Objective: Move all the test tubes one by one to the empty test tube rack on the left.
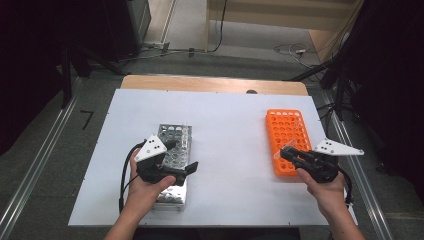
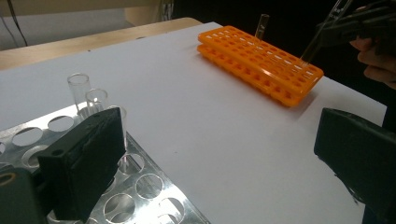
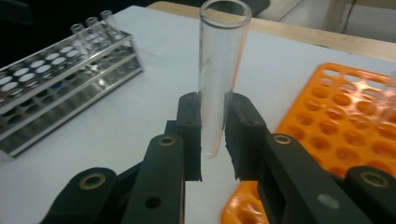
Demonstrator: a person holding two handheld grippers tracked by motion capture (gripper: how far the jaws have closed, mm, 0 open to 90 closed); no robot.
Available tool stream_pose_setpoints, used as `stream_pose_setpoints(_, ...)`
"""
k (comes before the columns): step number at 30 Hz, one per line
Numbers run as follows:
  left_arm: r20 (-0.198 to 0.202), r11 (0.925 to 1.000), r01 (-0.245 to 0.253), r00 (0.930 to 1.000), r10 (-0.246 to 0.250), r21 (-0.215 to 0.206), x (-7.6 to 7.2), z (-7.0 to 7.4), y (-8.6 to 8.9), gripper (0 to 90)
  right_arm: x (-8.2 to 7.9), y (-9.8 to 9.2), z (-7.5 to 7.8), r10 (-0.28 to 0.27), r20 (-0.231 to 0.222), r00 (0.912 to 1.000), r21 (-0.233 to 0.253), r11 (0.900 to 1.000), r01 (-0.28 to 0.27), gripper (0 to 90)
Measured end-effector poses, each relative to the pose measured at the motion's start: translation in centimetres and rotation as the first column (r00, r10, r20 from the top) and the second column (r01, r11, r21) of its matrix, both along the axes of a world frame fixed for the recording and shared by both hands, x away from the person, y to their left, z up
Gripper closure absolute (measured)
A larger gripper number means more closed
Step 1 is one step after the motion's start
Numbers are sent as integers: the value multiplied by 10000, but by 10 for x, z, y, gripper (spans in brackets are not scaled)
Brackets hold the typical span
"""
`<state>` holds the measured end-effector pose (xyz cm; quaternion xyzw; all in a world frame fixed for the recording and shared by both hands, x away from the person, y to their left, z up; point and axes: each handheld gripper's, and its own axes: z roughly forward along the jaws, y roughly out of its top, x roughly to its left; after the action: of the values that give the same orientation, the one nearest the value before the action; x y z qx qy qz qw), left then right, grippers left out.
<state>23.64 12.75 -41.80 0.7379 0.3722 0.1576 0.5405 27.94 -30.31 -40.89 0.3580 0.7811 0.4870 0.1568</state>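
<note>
My right gripper (image 3: 212,142) is shut on a clear glass test tube (image 3: 219,79), held upright between the pads beside the orange rack (image 3: 355,126). In the high view that gripper (image 1: 289,152) hovers over the near left part of the orange rack (image 1: 285,132). The left gripper view shows the held tube (image 2: 321,39) slanting down toward the orange rack (image 2: 261,56), where another tube (image 2: 262,24) stands. My left gripper (image 1: 181,156) is open over the metal rack (image 1: 172,195); its jaws stand wide apart (image 2: 219,158) with nothing between them. Three tubes (image 2: 95,100) stand in the metal rack (image 2: 140,186).
A white sheet (image 1: 230,150) covers the table between the two racks. The wooden table edge (image 1: 215,84) runs along the far side. Dark stands and cables (image 1: 345,75) flank the table on the floor.
</note>
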Motion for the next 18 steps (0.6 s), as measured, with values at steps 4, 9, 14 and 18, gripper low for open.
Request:
stream_pose_setpoints(4, 40, 9999, 114, 9999, -114, 35, -2, 3, -3, 17, -8, 19, 0, 502, 44, 9987, -190, 9986, -501, 743)
stream_pose_setpoints(9, 52, 9994, 347, 9994, -347, 57, -5, 5, -11, 17, -17, 40, -3, 1037, 42, 9946, -393, 9939, -1034, 743)
stream_pose_setpoints(14, 44, 9985, 552, 9985, -552, 12, -7, 9, -22, 28, -23, 58, -6, 1511, -12, 9885, -512, 9872, -1510, 743)
stream_pose_setpoints(18, 35, 9966, 826, 9966, -826, 23, -10, 11, -31, 35, -28, 71, -9, 1803, -52, 9836, -688, 9812, -1802, 743)
